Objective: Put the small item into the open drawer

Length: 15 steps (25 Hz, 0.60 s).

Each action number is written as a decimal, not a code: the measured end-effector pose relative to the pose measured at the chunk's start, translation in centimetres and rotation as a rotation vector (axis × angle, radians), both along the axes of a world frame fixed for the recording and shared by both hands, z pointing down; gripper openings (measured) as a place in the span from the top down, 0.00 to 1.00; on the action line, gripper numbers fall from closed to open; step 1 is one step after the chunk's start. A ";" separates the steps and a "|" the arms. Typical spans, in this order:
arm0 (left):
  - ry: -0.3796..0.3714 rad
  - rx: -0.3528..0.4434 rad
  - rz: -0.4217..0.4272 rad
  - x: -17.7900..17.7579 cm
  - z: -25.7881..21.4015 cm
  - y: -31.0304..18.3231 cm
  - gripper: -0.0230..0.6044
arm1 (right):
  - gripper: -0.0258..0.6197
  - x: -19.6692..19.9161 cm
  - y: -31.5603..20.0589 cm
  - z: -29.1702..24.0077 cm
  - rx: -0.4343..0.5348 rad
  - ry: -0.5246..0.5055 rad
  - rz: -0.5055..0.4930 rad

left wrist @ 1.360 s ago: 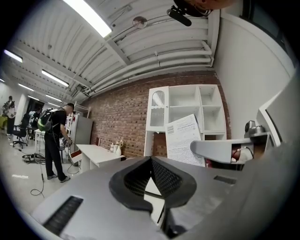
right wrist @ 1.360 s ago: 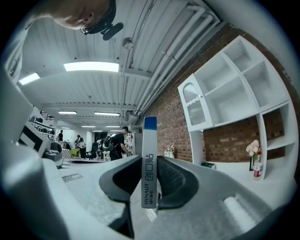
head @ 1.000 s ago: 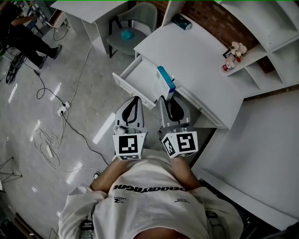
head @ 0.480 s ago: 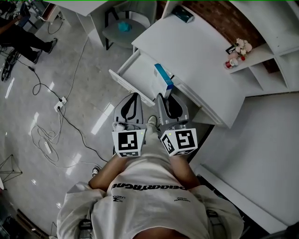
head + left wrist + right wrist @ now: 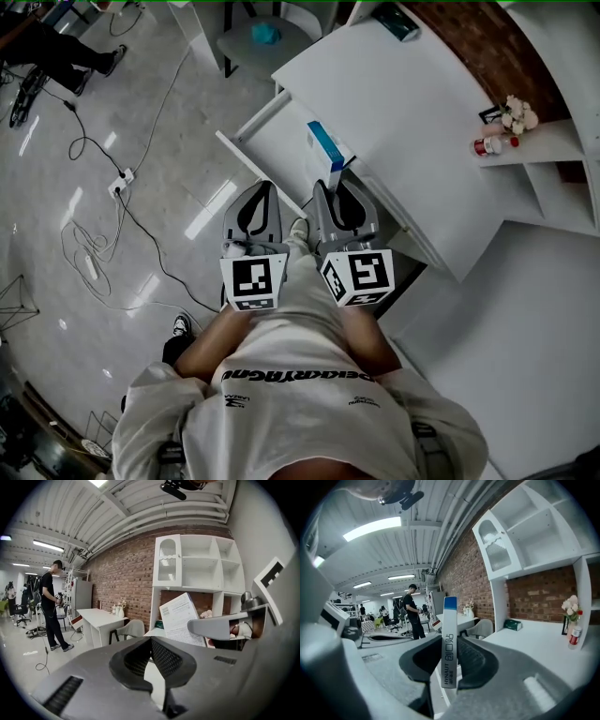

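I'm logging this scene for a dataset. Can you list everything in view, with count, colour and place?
Desk: one, white, upper right of the head view.
Drawer: one, white, pulled open from the desk.
Small box: one, white with a blue end, upright between the right tongs' jaws, at the drawer.
Chair: one, grey, beyond the drawer, with something teal on its seat.
Teal box: one, at the desk's far end.
Shelf: one, white, right of the desk.
Flowers: one bunch, pale, on the shelf.
Bottle: one, red and white, beside the flowers.
Power strip: one, white, on the floor among cables.
Bystander: one, in black, far left.
Left tongs: one, grey, shut, empty.
Right tongs: one, grey, shut on the small box.
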<state>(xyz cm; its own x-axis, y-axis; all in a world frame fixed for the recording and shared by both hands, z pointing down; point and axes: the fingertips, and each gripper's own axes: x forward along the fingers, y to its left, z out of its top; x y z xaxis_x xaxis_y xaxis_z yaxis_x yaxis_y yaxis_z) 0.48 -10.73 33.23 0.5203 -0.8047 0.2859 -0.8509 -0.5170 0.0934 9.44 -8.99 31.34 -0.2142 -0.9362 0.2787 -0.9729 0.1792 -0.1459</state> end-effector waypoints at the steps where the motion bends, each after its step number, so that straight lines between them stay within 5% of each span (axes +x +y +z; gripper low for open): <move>1: -0.005 -0.011 -0.005 0.5 0.6 -0.4 0.97 | 0.82 0.4 -0.5 0.7 -0.017 -0.001 -0.009; 15: -0.065 -0.093 -0.086 4.9 6.2 -3.9 0.97 | 0.82 4.8 -5.3 8.0 -0.164 -0.028 -0.117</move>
<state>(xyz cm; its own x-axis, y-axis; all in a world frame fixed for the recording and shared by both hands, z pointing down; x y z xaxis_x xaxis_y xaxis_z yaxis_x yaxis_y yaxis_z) 5.42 -14.60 39.46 0.4286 -0.8141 0.3919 -0.8975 -0.4335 0.0811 14.20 -14.32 39.36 -0.3284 -0.8469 0.4182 -0.9421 0.2621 -0.2090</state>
